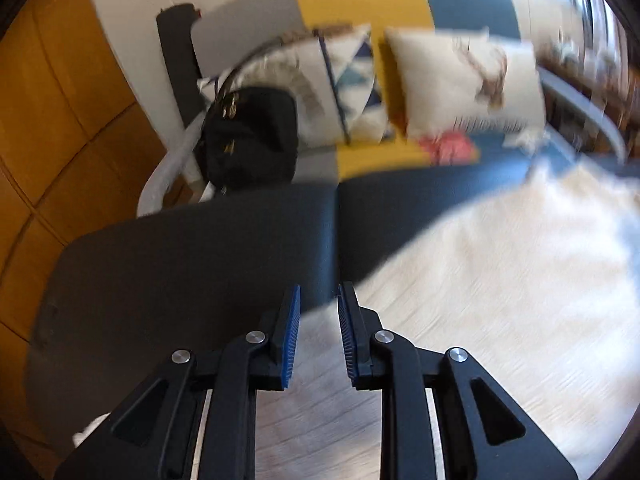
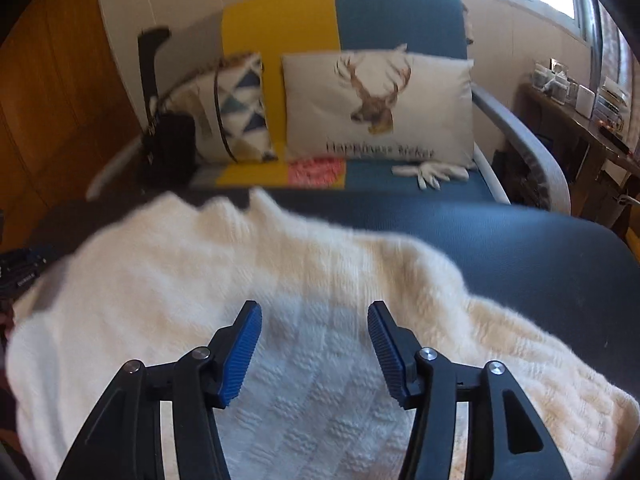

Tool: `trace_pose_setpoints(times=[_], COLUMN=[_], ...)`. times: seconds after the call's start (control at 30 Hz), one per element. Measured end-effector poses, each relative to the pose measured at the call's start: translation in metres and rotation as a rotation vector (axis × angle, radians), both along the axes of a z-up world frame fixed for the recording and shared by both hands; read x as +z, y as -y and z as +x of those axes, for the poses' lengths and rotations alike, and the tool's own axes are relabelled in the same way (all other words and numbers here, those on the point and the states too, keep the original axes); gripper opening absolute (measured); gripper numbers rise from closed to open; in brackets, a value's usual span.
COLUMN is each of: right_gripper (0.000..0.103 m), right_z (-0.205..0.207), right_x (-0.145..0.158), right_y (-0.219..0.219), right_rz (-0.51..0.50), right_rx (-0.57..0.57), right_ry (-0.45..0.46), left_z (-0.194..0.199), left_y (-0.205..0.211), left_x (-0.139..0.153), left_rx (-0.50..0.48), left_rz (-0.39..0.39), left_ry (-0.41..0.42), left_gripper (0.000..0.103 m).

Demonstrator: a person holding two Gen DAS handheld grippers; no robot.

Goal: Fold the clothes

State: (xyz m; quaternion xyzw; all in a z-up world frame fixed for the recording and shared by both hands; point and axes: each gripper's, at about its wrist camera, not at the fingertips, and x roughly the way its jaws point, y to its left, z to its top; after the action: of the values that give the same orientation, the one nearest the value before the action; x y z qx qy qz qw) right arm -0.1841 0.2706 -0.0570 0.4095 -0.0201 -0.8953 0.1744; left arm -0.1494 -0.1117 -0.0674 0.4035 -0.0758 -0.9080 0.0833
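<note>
Blue ribbed pads line your right gripper [image 2: 315, 344], and its two fingers stand wide apart with nothing between them, just above the white sweater [image 2: 304, 280]. Your left gripper [image 1: 319, 334] has a smaller gap and holds nothing too; it sits over the sweater's left edge, where the white knit meets the dark table [image 1: 180, 248]. That view is blurry, so go slow there. The sweater lies bunched on the table, with a bumpy far edge and soft humps. I cannot tell if it is partly folded or just lying loose. To fold well, pinch only the edge of the knit, one grip on each side, and lift both sides level so it does not sag. Behind the table is a sofa [image 2: 400, 12] with a deer pillow [image 2: 376, 104].
</note>
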Motion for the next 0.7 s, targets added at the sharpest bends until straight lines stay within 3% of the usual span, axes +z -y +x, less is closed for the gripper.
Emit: trace_pose_setpoints(times=[0.13, 0.27, 0.33, 0.4, 0.47, 0.6, 0.63, 0.7], right_gripper=[0.056, 0.055, 0.054, 0.055, 0.054, 0.055, 0.055, 0.057], right_z=[-0.024, -0.044, -0.049, -0.054, -0.058, -0.069, -0.072, -0.076], right_x=[-0.001, -0.016, -0.024, -0.032, -0.041, -0.051, -0.052, -0.052], right_y=[0.035, 0.065, 0.069, 0.074, 0.078, 0.086, 0.088, 0.094], right_rz=[0.053, 0.048, 0.066, 0.083, 0.101, 0.125, 0.134, 0.158], right_rx=[0.045, 0.096, 0.095, 0.094, 0.093, 0.062, 0.048, 0.029], right_ry=[0.025, 0.058, 0.056, 0.053, 0.05, 0.031, 0.018, -0.006], left_z=[-0.019, -0.049, -0.061, -0.067, -0.07, -0.068, -0.069, -0.078], left_y=[-0.058, -0.109, -0.111, -0.099, -0.088, -0.075, -0.072, -0.063], left_x=[0.007, -0.03, -0.047, -0.053, -0.054, -0.059, -0.06, -0.061], left_rx=[-0.145, -0.251, -0.231, -0.195, -0.159, -0.129, -0.12, -0.087], left_rz=[0.022, 0.024, 0.023, 0.057, 0.056, 0.009, 0.004, 0.071], left_ry=[0.036, 0.178, 0.215, 0.182, 0.157, 0.087, 0.073, 0.074], left_gripper=[0.022, 0.022, 0.022, 0.027, 0.038, 0.075, 0.077, 0.084])
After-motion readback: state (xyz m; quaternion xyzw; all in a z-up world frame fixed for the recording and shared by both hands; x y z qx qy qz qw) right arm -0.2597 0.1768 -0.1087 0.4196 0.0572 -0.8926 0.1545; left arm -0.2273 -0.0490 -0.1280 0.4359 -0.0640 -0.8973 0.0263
